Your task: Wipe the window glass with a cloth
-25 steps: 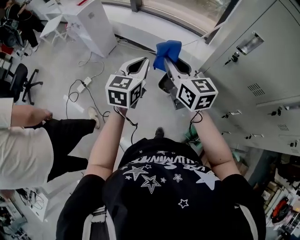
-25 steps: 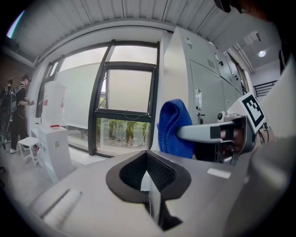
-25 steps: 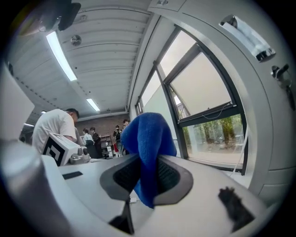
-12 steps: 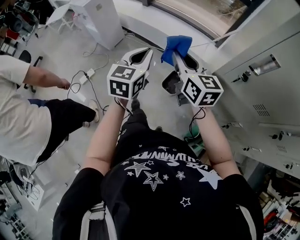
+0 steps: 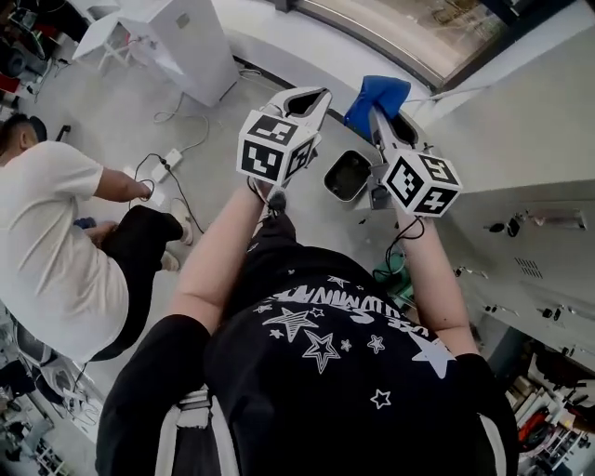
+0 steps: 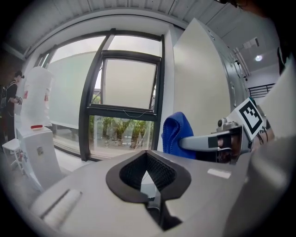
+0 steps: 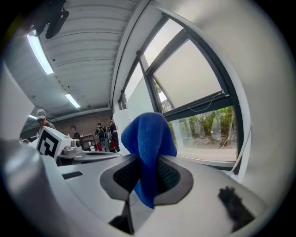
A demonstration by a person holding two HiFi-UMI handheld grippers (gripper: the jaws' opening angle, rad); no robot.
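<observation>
A blue cloth (image 5: 377, 93) is pinched in my right gripper (image 5: 376, 112), which is shut on it and held up toward the window glass (image 5: 414, 26). In the right gripper view the cloth (image 7: 148, 132) stands up between the pads and hangs down in front of them, with the window glass (image 7: 189, 81) beyond. My left gripper (image 5: 321, 94) is level with it on the left, shut and holding nothing. The left gripper view looks over the shut jaws (image 6: 147, 157) at the dark-framed window (image 6: 129, 85), with the cloth (image 6: 175, 134) at the right.
A white cabinet (image 5: 191, 37) stands at the far left by the sill (image 5: 297, 46). A small bin (image 5: 348, 175) sits on the floor under the grippers. Grey lockers (image 5: 530, 177) line the right. A person in a white shirt (image 5: 51, 251) crouches at left near floor cables (image 5: 163, 172).
Both grippers have moved forward and up toward the window, the cloth still held in the right one. The person at left has bent down nearer the cables.
</observation>
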